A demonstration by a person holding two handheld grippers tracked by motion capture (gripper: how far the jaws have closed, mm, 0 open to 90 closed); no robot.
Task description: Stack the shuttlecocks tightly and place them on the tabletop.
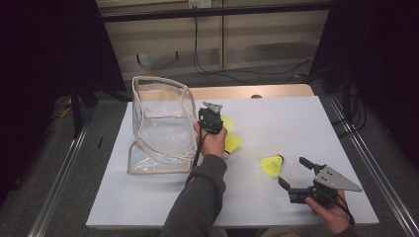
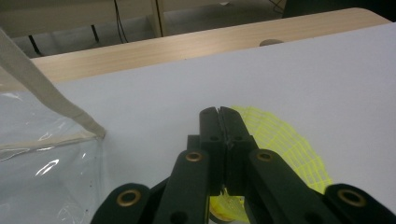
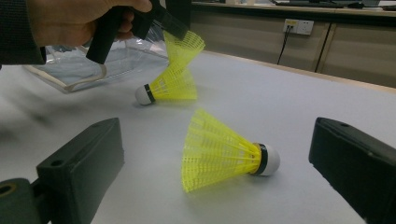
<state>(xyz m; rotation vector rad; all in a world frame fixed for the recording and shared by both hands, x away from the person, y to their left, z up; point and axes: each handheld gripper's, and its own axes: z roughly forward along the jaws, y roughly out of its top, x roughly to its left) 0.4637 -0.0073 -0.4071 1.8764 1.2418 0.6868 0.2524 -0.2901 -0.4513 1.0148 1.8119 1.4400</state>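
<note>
Three yellow shuttlecocks sit on the white desk (image 1: 296,128). Nearest the person's edge, toward the right corner, the right gripper (image 1: 293,174) is held low over the desk with its jaws spread wide and nothing between them. Just beyond its tips lies a shuttlecock (image 1: 272,165) on its side; in the right gripper view this shuttlecock (image 3: 224,151) rests between the two black jaws but apart from both, its white cork pointing toward the right jaw and its skirt toward the left one.

Farther in, near the middle of the desk, a second shuttlecock (image 1: 233,143) lies on its side just beside the left hand (image 1: 213,142). The left gripper (image 1: 211,117) reaches past it with its jaws pressed together on the skirt rim of a third shuttlecock (image 1: 228,122); the left gripper view shows the yellow mesh (image 2: 285,140) pinched under the closed tips, and the right gripper view shows the gripper (image 3: 175,29) squeezing the skirt's upper edge.

Left of that, toward the desk's left edge, stands a clear plastic bag (image 1: 160,126) with beige trim, its top open. A strip of bare wood (image 1: 276,91) runs along the desk's far edge.
</note>
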